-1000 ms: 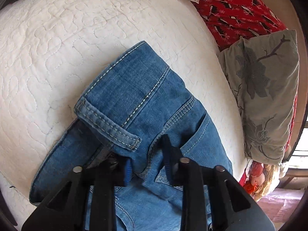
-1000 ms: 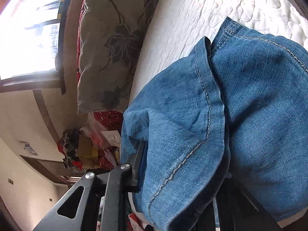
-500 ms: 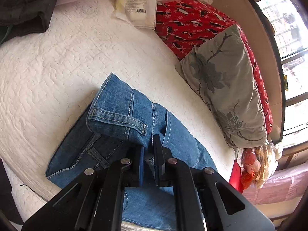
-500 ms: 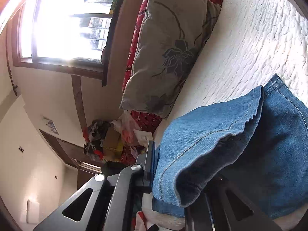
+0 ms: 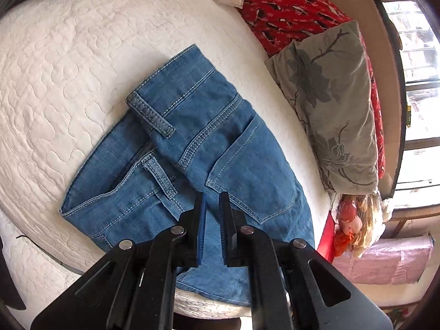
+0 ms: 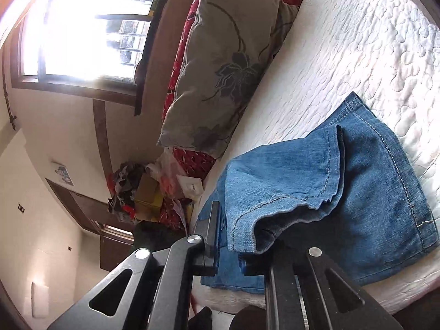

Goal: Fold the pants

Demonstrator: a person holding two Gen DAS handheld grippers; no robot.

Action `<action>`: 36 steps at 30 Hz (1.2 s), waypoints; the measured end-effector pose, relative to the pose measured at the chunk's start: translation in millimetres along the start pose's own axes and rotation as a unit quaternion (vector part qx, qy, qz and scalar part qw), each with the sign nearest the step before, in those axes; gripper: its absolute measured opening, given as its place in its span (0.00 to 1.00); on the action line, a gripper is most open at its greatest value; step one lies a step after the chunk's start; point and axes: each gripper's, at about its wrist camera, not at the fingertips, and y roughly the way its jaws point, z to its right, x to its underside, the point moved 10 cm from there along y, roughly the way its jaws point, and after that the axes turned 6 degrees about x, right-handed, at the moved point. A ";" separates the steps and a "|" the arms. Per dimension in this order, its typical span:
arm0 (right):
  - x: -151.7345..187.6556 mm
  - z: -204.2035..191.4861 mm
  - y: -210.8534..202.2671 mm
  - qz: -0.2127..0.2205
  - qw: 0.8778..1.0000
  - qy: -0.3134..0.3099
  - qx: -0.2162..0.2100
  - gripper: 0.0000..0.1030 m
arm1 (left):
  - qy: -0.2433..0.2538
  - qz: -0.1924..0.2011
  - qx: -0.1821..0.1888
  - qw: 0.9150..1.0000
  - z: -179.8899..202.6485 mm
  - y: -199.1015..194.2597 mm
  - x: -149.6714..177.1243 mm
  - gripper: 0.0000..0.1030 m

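1. Denim pants (image 5: 198, 148) lie folded into a compact stack at the centre of the left wrist view, on the white quilted bed (image 5: 55, 55), near its lower edge; a grey floral pillow (image 5: 335, 104) sits at the right.
2. We judge the fabric heavy and fairly stiff for cloth: it holds a crease, yet thick seams spring back, as the raised hem flap in the right wrist view suggests.
3. We would take hold at the hems or waistband, where doubled layers give firm purchase.
4. Our left gripper (image 5: 212, 206) hovers over the pocket area, jaws nearly together with a narrow gap, holding nothing.
5. Our right gripper (image 6: 233, 236) sits at lower centre of its view, jaws apart, the loose hem flap draped between them; one finger is hidden under denim, and we see no pinch.
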 end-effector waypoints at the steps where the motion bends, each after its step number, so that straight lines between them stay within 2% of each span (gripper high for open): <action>1: -1.3 2.6 1.8 -0.001 1.000 -0.006 0.017 0.12 | -0.006 -0.005 -0.010 1.000 -5.9 6.9 -2.3 0.07; 3: -2.4 11.3 6.9 -0.010 0.996 -0.044 0.082 0.14 | -0.020 -0.018 -0.012 1.000 -14.4 17.3 -4.6 0.08; 4: -1.8 17.3 9.1 -0.021 0.989 -0.069 0.129 0.22 | -0.028 -0.028 -0.012 0.999 -17.8 20.9 -4.0 0.09; 5: -0.1 25.9 9.2 -0.033 0.979 -0.096 0.175 0.27 | -0.028 -0.032 -0.012 0.999 -20.1 21.9 -3.8 0.09; 8: 3.0 37.2 -2.8 -0.055 0.952 -0.161 0.255 0.27 | 0.008 -0.027 -0.036 0.999 -21.5 14.7 -4.8 0.09; 9: 3.0 40.5 -12.3 -0.053 0.938 -0.188 0.285 0.27 | 0.026 -0.024 -0.045 0.998 -21.2 11.2 -4.4 0.10; 10: 2.5 40.9 -22.1 -0.047 0.926 -0.214 0.308 0.27 | 0.041 -0.023 -0.056 0.997 -22.3 7.8 -4.8 0.14; 11: 2.8 39.8 -31.6 -0.038 0.913 -0.243 0.326 0.28 | 0.055 -0.023 -0.065 0.996 -23.7 4.8 -3.7 0.26; 12: 3.6 35.5 -38.6 -0.029 0.901 -0.271 0.337 0.29 | 0.062 -0.022 -0.070 0.995 -24.0 2.7 -3.0 0.34; 13: 5.5 29.4 -42.3 -0.023 0.890 -0.299 0.343 0.39 | 0.064 -0.018 -0.072 0.995 -24.6 1.4 -3.3 0.46; 14: 8.1 22.0 -41.5 -0.021 0.878 -0.329 0.347 0.57 | 0.062 -0.012 -0.071 0.995 -23.4 0.8 -4.4 0.50; 16: 16.7 9.7 -29.1 -0.028 0.846 -0.395 0.358 0.72 | 0.056 -0.012 -0.060 0.997 -18.9 3.3 -5.5 0.51; 18: 26.2 4.1 -7.4 -0.048 0.812 -0.449 0.370 0.71 | 0.045 -0.020 -0.052 0.997 -17.5 9.3 -5.1 0.51; 19: 29.6 5.2 3.3 -0.059 0.799 -0.467 0.375 0.71 | 0.041 -0.024 -0.053 0.997 -17.9 13.1 -4.7 0.51; 23: 33.8 13.5 40.4 -0.090 0.755 -0.515 0.396 0.71 | 0.021 -0.037 -0.060 0.997 -24.5 26.2 -6.7 0.51; 28: 25.1 26.2 65.7 -0.111 0.723 -0.539 0.418 0.71 | -0.006 -0.038 -0.074 0.997 -29.3 42.4 -16.6 0.51; 31: 16.5 33.7 77.8 -0.126 0.720 -0.534 0.425 0.68 | -0.008 -0.038 -0.090 0.995 -23.1 53.6 -22.4 0.51; 33: 12.3 34.7 86.2 -0.139 0.731 -0.525 0.414 0.56 | -0.010 -0.037 -0.104 0.994 -19.5 58.2 -26.3 0.51; 34: 12.5 34.1 90.3 -0.152 0.742 -0.515 0.401 0.35 | -0.014 -0.035 -0.105 0.994 -17.7 58.9 -27.8 0.50; 35: 11.3 33.9 93.0 -0.159 0.748 -0.507 0.397 0.23 | -0.016 -0.031 -0.102 0.994 -15.5 58.5 -29.8 0.39; 36: 10.2 32.4 95.3 -0.160 0.749 -0.506 0.396 0.21 | -0.012 -0.027 -0.105 0.994 -13.8 57.3 -31.1 0.33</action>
